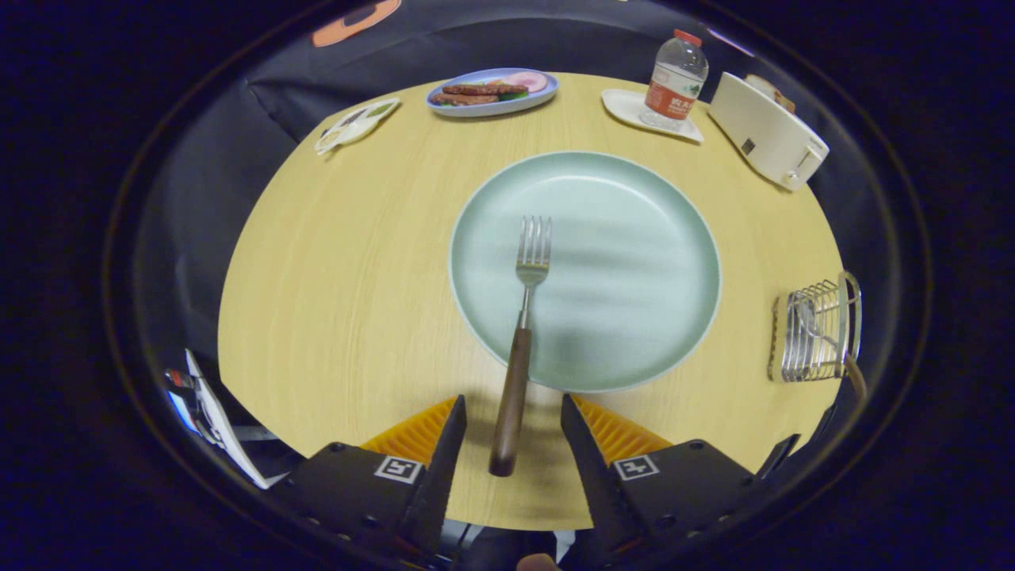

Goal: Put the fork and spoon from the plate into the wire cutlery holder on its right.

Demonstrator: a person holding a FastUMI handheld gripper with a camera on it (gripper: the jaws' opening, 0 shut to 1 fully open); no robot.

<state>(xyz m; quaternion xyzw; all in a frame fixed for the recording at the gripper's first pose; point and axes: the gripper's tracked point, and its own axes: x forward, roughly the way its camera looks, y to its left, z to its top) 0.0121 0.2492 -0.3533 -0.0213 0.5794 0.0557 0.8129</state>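
Claw [511,420] spread wide, hovering low over the near edge of a round wooden desk [341,262], touching nothing. Fork [519,349] with a dark wooden handle lying lengthwise between the two fingers [444,444], handle end in the gap, clear of both. Steel neck and tines reaching ahead onto a pale green plate [634,262], handle overhanging the plate's near rim. Plate just ahead of the claw, a little to its right, bare apart from the fork head. Wire cutlery holder [817,329] to the right of the plate, close to the desk's right edge, well apart from the claw, with a spoon [825,341] standing in it, bowl down inside the wires, brown handle sticking out toward the near side. Far beyond the plate: an oval dish of sausages and sliced meat [492,91], a small white leaf-shaped dish [357,123] off to its left, a plastic water bottle [674,79] with a red cap standing on a white tray [626,107], and a white toaster [765,131] at the far right. Papers [210,412] off the desk's near left edge.
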